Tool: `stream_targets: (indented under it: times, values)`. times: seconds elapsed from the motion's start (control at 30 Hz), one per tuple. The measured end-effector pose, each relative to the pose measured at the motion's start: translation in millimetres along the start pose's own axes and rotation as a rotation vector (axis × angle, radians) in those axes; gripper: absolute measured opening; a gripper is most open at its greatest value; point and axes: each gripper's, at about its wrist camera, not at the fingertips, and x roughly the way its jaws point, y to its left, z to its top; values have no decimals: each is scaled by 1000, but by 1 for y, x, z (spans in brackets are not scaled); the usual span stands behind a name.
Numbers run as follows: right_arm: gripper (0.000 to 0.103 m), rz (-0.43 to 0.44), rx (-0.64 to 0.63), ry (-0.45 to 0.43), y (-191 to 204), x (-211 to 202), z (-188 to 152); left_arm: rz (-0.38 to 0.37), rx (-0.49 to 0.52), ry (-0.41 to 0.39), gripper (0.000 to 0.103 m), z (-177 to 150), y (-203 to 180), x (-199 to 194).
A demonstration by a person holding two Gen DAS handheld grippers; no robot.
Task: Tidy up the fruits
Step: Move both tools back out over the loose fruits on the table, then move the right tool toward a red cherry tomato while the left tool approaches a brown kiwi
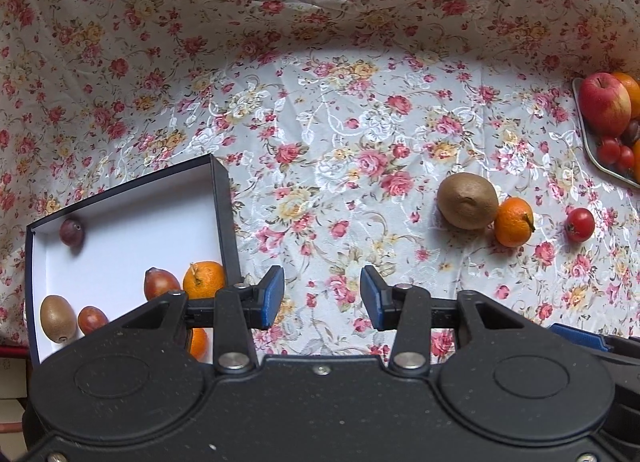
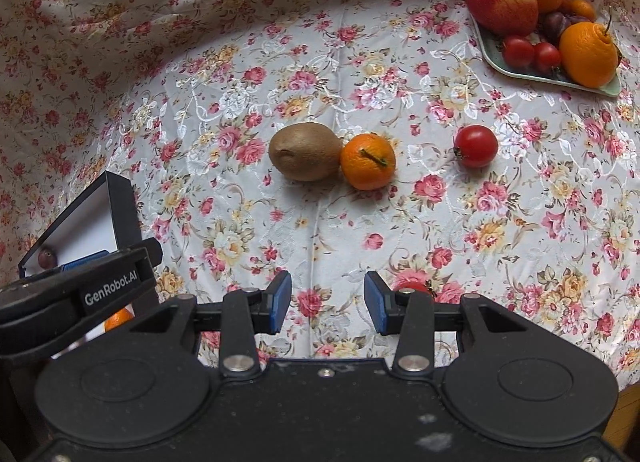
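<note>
A brown kiwi (image 2: 306,151) touches a small mandarin (image 2: 368,161) on the flowered cloth, with a red tomato (image 2: 475,146) to their right. The same kiwi (image 1: 467,200), mandarin (image 1: 513,222) and tomato (image 1: 579,224) lie at the right of the left wrist view. My left gripper (image 1: 322,297) is open over bare cloth, right of the dark box (image 1: 222,182). The box holds a plum (image 1: 72,232), a kiwi (image 1: 58,318), a mandarin (image 1: 204,279) and reddish fruits (image 1: 161,283). My right gripper (image 2: 327,301) is open with nothing between its pads; another tomato (image 2: 414,286) peeks behind its right finger.
A pale tray (image 2: 516,68) at the far right carries an apple (image 2: 502,0), oranges (image 2: 588,54), tomatoes and plums. The left gripper's body (image 2: 76,294) shows at the lower left of the right wrist view, in front of the box (image 2: 120,214). The cloth rises in folds behind.
</note>
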Motion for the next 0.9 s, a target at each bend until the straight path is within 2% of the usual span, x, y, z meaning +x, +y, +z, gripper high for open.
stream_targets:
  times: [0.2,0.5,0.77,0.9]
  values:
    - [44,-46,62,38,-33,2,3,-13,39,7,52,0,-26,1]
    - [44,-65,157,64,-81,-5,5,-54,72,32,52,0,-62,5]
    - [44,-44,278,127,-122,-3,2,-50,110,53,52,-2,-87,12]
    - [44,-43,299,130,-133,-6,1,-52,111,63,52,-1,-92,16]
